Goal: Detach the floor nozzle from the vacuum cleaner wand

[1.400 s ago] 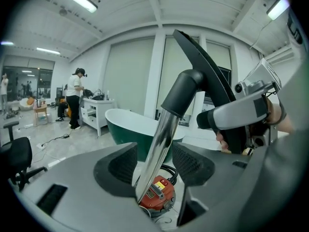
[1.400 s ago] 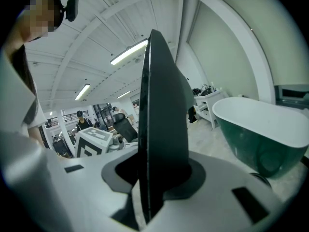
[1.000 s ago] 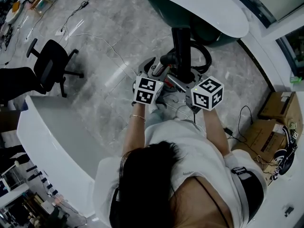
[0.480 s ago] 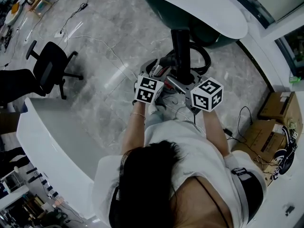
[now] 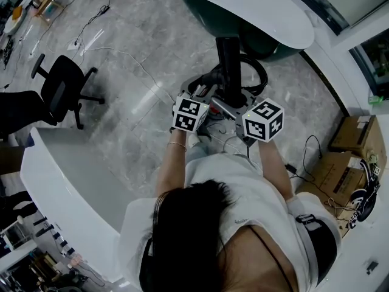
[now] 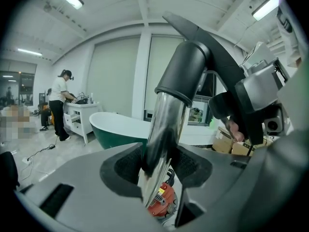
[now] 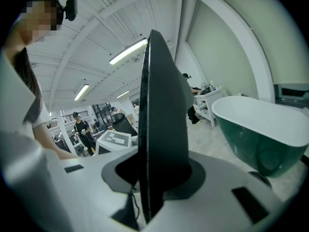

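Observation:
The vacuum's chrome wand [image 6: 166, 124] rises between the pads of my left gripper [image 6: 161, 170] into the black neck [image 6: 186, 71] of the floor nozzle. The left jaws are closing and both pads touch the wand. My right gripper [image 7: 157, 178] is shut on the black floor nozzle [image 7: 161, 105], seen edge-on and upright between its jaws. In the head view the nozzle [image 5: 228, 59] sticks out away from me, with the left gripper [image 5: 205, 101] and the right gripper [image 5: 243, 107] on either side of the joint. The red vacuum body [image 6: 161, 204] lies below.
A green bathtub [image 5: 214, 18] with a white rim stands just beyond the nozzle. A black hose [image 5: 260, 72] loops on the floor beside it. An office chair [image 5: 61, 87] and a white counter [image 5: 67, 175] are at the left, cardboard boxes [image 5: 355, 139] at the right. A person [image 6: 60, 100] works far off.
Both grippers stay at the wand and nozzle. The nozzle and the marker cubes have barely shifted in the head view.

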Available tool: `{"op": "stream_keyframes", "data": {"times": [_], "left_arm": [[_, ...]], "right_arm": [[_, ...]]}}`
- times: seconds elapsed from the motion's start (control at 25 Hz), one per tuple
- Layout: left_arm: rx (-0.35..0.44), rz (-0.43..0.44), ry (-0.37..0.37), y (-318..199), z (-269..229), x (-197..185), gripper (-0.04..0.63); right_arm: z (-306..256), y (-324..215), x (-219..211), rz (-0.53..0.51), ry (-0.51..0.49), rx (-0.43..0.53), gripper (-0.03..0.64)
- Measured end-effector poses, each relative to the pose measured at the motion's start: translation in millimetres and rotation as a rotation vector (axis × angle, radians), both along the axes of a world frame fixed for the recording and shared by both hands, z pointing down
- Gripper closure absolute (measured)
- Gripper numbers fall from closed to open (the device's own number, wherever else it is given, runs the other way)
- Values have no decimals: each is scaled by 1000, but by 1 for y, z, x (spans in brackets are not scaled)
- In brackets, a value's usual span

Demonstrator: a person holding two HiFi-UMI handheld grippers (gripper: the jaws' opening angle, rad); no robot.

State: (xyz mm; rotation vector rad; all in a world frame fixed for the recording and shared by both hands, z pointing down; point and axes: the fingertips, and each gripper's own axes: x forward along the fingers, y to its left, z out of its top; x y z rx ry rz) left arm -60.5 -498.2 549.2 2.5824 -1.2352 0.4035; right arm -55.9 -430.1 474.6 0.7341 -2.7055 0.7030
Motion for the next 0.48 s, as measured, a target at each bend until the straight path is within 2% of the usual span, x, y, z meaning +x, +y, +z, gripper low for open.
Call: {"op": "stream_keyframes", "data": {"times": [0.48], "left_arm": [[8,-4,-11,0,0,0,430]], "right_arm": [[0,1,0,4,-4,-35,502]]}}
